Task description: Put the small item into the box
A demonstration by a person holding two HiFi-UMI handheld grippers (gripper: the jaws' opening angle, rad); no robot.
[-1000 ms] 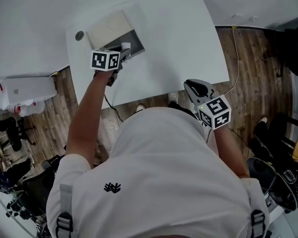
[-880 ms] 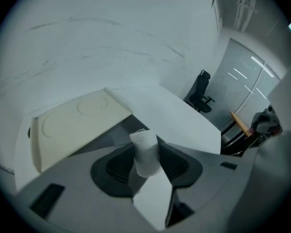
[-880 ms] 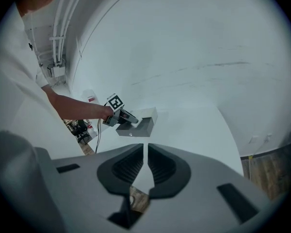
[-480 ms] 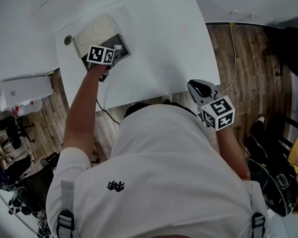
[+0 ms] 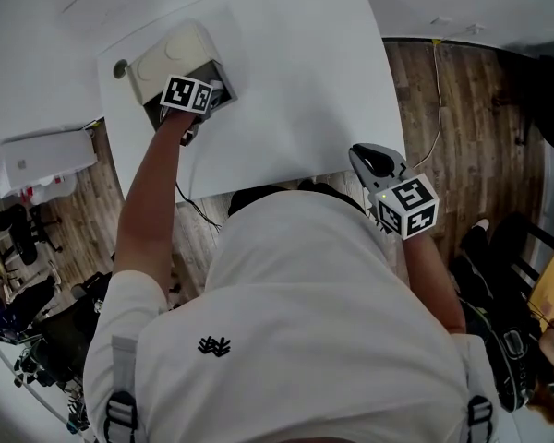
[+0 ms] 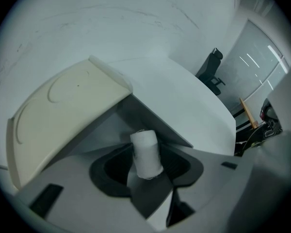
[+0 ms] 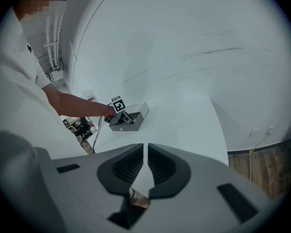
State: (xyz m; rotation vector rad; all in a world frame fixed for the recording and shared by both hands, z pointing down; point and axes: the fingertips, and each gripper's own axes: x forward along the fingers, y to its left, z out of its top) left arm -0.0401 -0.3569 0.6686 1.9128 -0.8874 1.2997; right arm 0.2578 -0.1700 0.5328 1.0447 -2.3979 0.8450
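Observation:
The box (image 5: 159,55) stands open at the far left of the white table, its cream lid (image 6: 63,110) tilted back over a grey interior (image 6: 136,115). My left gripper (image 5: 214,90) reaches into the opening. The small item, a short white roll (image 6: 145,152), stands upright between the pads of my left gripper (image 6: 146,160), which touch it on both sides while the jaws are opening. My right gripper (image 5: 367,160) hovers at the table's near edge, by the person's body. In its own view my right gripper (image 7: 146,166) is shut with nothing in it, and the box (image 7: 136,118) lies far ahead.
The white table (image 5: 295,81) ends at a near edge above the wooden floor (image 5: 462,127). A round grommet (image 5: 120,67) sits beside the box. A cable (image 5: 437,90) runs over the floor at the right. An office chair (image 6: 212,72) stands beyond the table.
My left gripper has carried the white roll forward to the box's opening. My right gripper has stayed near the table's edge.

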